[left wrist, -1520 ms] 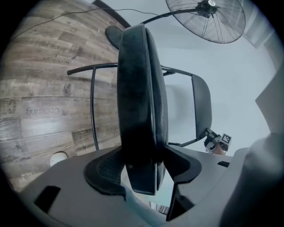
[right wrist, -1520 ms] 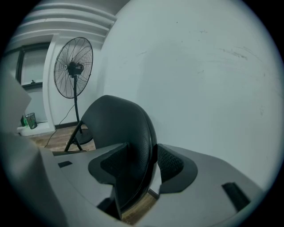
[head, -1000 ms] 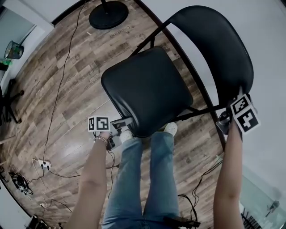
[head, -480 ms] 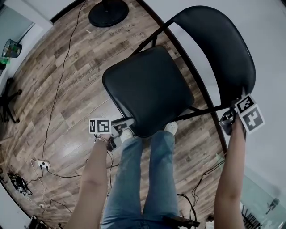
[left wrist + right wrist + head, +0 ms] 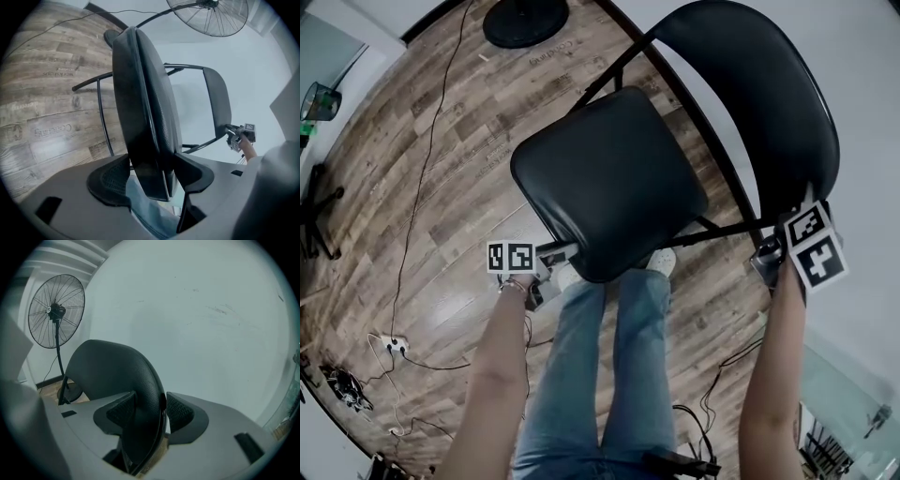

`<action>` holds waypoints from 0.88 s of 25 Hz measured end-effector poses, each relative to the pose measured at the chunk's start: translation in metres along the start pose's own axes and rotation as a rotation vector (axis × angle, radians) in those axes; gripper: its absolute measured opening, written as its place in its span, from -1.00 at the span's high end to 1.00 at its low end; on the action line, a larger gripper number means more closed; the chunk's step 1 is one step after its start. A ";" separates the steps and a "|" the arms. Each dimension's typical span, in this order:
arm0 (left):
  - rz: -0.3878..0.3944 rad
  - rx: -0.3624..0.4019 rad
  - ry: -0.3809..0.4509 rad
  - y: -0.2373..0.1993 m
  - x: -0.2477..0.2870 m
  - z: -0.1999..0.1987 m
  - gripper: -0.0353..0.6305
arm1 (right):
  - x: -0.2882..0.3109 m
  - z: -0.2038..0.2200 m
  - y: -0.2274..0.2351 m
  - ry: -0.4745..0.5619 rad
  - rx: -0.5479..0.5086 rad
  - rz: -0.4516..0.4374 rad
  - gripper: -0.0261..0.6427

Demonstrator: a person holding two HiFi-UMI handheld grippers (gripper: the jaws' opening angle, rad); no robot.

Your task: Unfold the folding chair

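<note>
Nearest the head camera, legs in blue jeans (image 5: 609, 375) stand right behind the seat's front edge, with a bare forearm reaching out on either side of them.

The left gripper (image 5: 562, 251) meets the near left corner of the seat (image 5: 605, 183). In the left gripper view its two mesh-textured pads are clamped on the seat's thin front rim, which runs up between them as a dark, grainy slab with a seam line along the edge. The right gripper (image 5: 780, 236), off to the right of the seat, is closed on the lower edge of the backrest (image 5: 759, 94). In the right gripper view the ribbed pads press both faces of that curved, leather-like panel.

The folding chair (image 5: 675, 141) stands on the floor in front of the person. Its seat is a rounded square of black padded vinyl with a soft sheen, facing up. The backrest, beyond and to the right of the seat, is a wide, gently bowed oval of the same material. Thin black metal frame tubes (image 5: 727, 230) run from under the seat to it.

Around the seat lies a floor (image 5: 441, 187) of grey-brown wood-grain planks, crossed left of the seat by a thin black cable (image 5: 422, 178). Beyond the seat sits the round black base of a fan (image 5: 525, 21), and a plain white wall (image 5: 862, 94) lies past the backrest.
</note>
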State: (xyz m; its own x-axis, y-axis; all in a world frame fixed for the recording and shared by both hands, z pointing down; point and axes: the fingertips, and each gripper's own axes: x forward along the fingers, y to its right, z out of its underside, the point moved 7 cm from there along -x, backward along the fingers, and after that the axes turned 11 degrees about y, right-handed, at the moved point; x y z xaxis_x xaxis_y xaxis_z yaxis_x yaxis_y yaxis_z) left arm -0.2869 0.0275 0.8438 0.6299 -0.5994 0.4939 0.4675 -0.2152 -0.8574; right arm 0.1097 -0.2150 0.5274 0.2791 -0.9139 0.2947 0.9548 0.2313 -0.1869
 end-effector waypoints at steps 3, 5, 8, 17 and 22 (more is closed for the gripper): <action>-0.046 0.029 -0.017 -0.003 0.000 0.002 0.07 | -0.006 0.001 -0.005 0.010 -0.010 0.004 0.33; -0.083 0.053 -0.043 -0.006 0.001 0.007 0.07 | -0.011 0.002 -0.007 0.008 -0.015 0.001 0.33; -0.149 0.075 -0.081 -0.011 0.004 0.019 0.07 | -0.022 0.005 -0.010 0.005 -0.021 -0.012 0.33; -0.307 0.172 -0.085 -0.009 0.004 0.031 0.09 | -0.036 0.013 -0.015 0.061 -0.037 -0.002 0.33; -0.384 0.166 -0.106 -0.001 0.000 0.033 0.07 | -0.037 0.011 -0.011 0.032 -0.050 -0.018 0.33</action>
State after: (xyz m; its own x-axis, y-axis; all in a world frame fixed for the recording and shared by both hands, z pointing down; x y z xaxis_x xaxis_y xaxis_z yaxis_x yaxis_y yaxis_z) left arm -0.2675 0.0530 0.8495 0.4469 -0.4151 0.7924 0.7686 -0.2750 -0.5775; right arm 0.0899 -0.1798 0.5283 0.2574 -0.9284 0.2681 0.9531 0.1983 -0.2285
